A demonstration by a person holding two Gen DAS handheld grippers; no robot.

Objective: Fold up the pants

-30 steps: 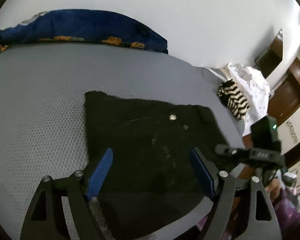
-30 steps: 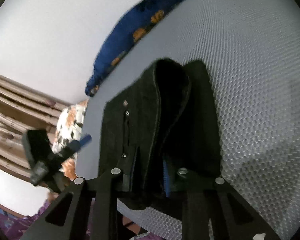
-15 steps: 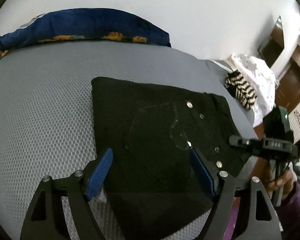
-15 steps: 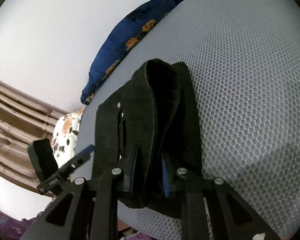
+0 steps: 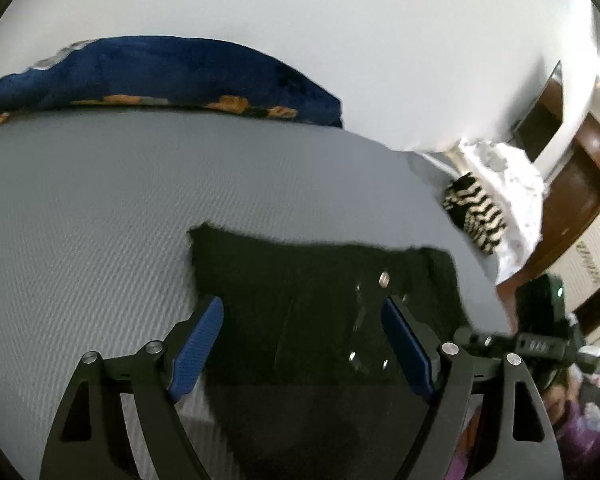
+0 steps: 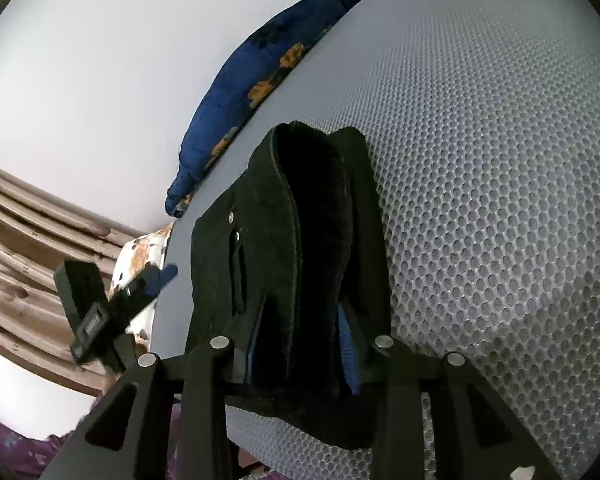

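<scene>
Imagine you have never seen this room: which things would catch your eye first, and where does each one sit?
Black pants, folded into a thick bundle, lie on the grey honeycomb-textured mattress right before both grippers. A dark blue pillow with orange flowers runs along the far edge by the white wall. A black-and-white striped cloth lies off the mattress's right end.

right gripper (image 6: 300, 344): jaws just widening around black pants (image 6: 284, 240) fold (thick) | grey mattress (image 6: 500, 160) beneath

Hidden and cut-off parts

The folded black denim pants (image 6: 300, 240) cover most of the right gripper's 2 blue pads (image 6: 348, 356); their near edge is hidden.
</scene>
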